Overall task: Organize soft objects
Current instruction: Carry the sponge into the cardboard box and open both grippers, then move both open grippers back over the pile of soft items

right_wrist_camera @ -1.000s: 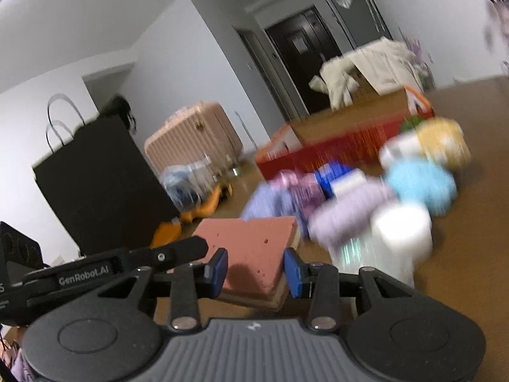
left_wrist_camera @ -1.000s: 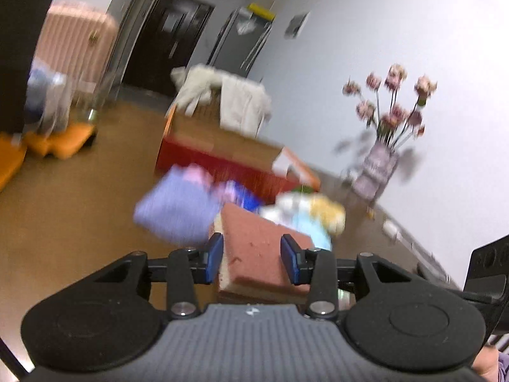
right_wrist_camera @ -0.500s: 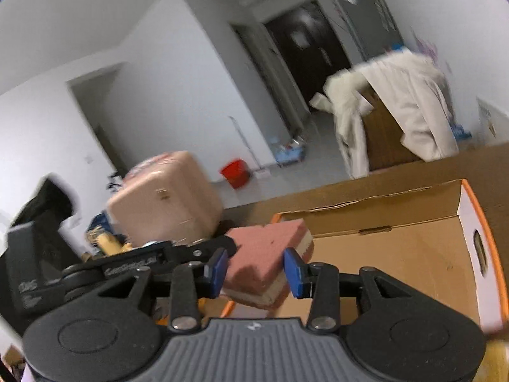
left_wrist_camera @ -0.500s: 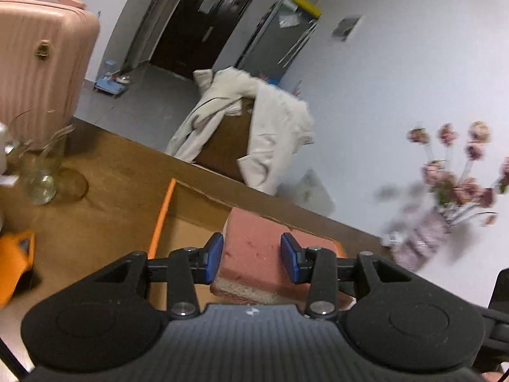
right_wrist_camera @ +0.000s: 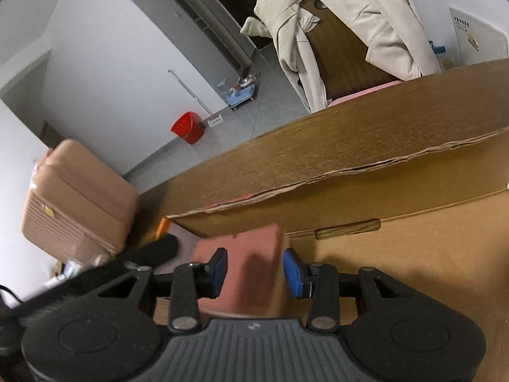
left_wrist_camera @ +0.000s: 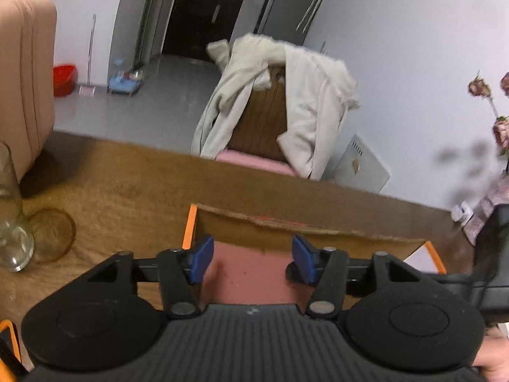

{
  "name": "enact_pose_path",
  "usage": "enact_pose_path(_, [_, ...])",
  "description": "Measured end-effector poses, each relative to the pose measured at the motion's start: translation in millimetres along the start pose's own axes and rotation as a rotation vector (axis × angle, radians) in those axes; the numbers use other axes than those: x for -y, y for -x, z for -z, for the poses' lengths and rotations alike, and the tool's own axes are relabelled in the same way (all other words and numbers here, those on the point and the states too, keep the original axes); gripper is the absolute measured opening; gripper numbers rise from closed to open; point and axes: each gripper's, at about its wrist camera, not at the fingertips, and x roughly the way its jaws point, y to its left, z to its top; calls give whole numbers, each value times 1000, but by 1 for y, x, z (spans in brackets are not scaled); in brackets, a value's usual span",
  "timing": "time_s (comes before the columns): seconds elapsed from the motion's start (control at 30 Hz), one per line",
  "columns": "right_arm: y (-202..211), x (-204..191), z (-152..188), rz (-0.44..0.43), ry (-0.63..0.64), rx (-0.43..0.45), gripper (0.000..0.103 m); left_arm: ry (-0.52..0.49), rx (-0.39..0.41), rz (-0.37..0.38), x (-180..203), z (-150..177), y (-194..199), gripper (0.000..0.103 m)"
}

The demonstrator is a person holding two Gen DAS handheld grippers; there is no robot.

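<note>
A pink sponge block lies low inside the open cardboard box with orange edges. My left gripper stands over it with its blue pads spread wider than the block and apart from its sides. My right gripper has its blue pads against both sides of the same pink sponge, inside the box near its far wall. The left gripper's black body shows at the left of the right wrist view.
The box sits on a brown wooden table. A glass vessel stands at the table's left. A pink suitcase is on the left; a chair with a white jacket is behind the table; a flower vase is at the right.
Both grippers carried the sponge from the pile of soft items up and over into the box. The left gripper's jaws have opened off the sponge; the right stays shut on it.
</note>
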Motion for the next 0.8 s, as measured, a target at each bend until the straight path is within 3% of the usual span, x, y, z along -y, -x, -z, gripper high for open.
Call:
enact_pose_path(0.1, [5, -2, 1, -18, 9, 5, 40, -19, 26, -6, 6, -3, 14, 57])
enact_pose_path(0.27, [54, -17, 1, -19, 51, 48, 44, -82, 54, -12, 23, -4, 57, 61])
enact_pose_path(0.5, [169, -53, 17, 0, 196, 117, 55, -179, 149, -56, 51, 7, 155, 71])
enact_pose_path(0.6, [226, -67, 34, 1, 265, 139, 68, -229, 180, -76, 65, 17, 201, 80])
enact_pose_path(0.7, [277, -75, 60, -18, 303, 181, 77, -273, 201, -92, 79, 35, 243, 85])
enact_pose_path(0.8, [324, -77, 95, -33, 340, 221, 80, -304, 219, -86, 90, 61, 280, 91])
